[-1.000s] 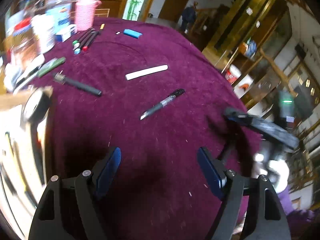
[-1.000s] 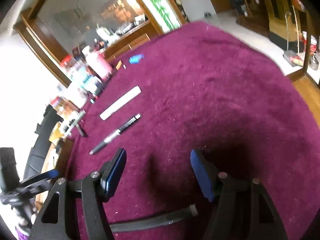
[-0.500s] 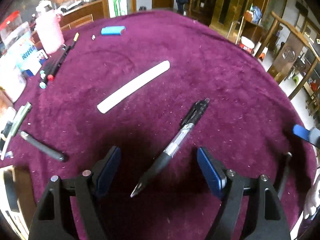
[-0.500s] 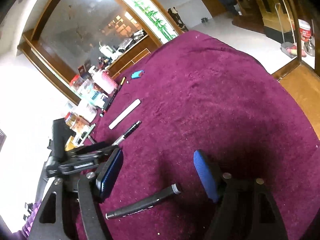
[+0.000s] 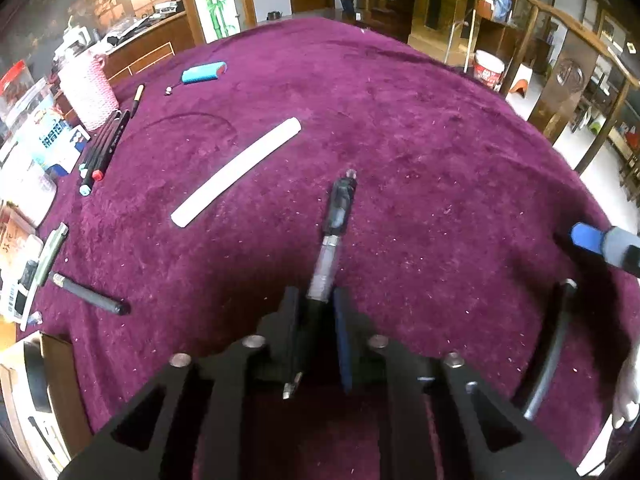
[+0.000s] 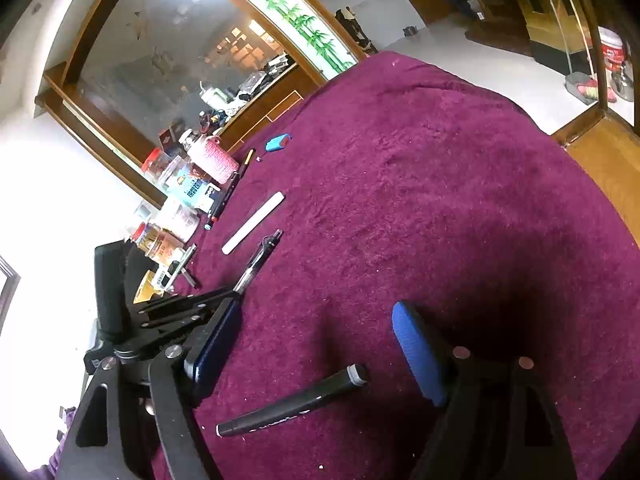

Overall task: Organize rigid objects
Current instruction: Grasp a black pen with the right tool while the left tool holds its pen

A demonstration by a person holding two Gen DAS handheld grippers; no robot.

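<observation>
1. The left gripper (image 5: 316,312) has just closed; its pads clamp the pen (image 5: 334,236) near its tip, on the purple cloth (image 5: 400,128).
2. The right gripper (image 6: 316,344) has its fingers wide apart, opening further, above a black marker (image 6: 292,402) lying between them.
3. A white stick (image 5: 236,172) lies far left of the pen.

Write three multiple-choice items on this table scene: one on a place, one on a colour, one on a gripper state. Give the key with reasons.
1. Where does the black marker lie?
A. between the right gripper's fingers
B. on the pink holder
C. on the floor
2. What colour is the tablecloth?
A. green
B. maroon
C. white
3. What is the left gripper doing?
A. standing wide open
B. gripping the white stick
C. clamping the pen

Key: 1 A, it rests on the cloth between open fingers; 2 B, maroon pile throughout; 3 C, jaws have just closed onto the pen's grip.
</observation>
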